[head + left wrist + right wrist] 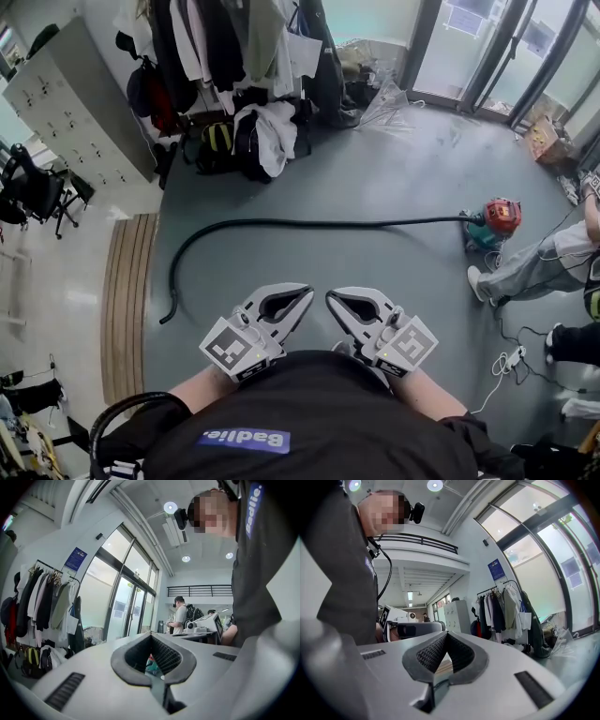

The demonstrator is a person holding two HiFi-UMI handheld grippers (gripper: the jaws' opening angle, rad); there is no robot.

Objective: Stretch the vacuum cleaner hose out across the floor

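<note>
The black vacuum hose [328,223] lies on the grey floor, running from the red and teal vacuum cleaner [497,220] at the right to a curved free end [169,314] at the left. My left gripper [307,293] and right gripper [330,296] are held side by side close to my body, well short of the hose. Both are shut and hold nothing. In the left gripper view the left gripper [151,634] has its tips together, with a bit of the vacuum cleaner [151,659] showing through the hollow behind them. The right gripper [446,633] is likewise closed and empty.
A clothes rack [234,56] with bags beneath stands at the back, with grey lockers [75,103] at the left. A wooden strip [127,300] edges the floor on the left. A seated person's legs [534,267] and a white power strip with cords [511,359] are at the right.
</note>
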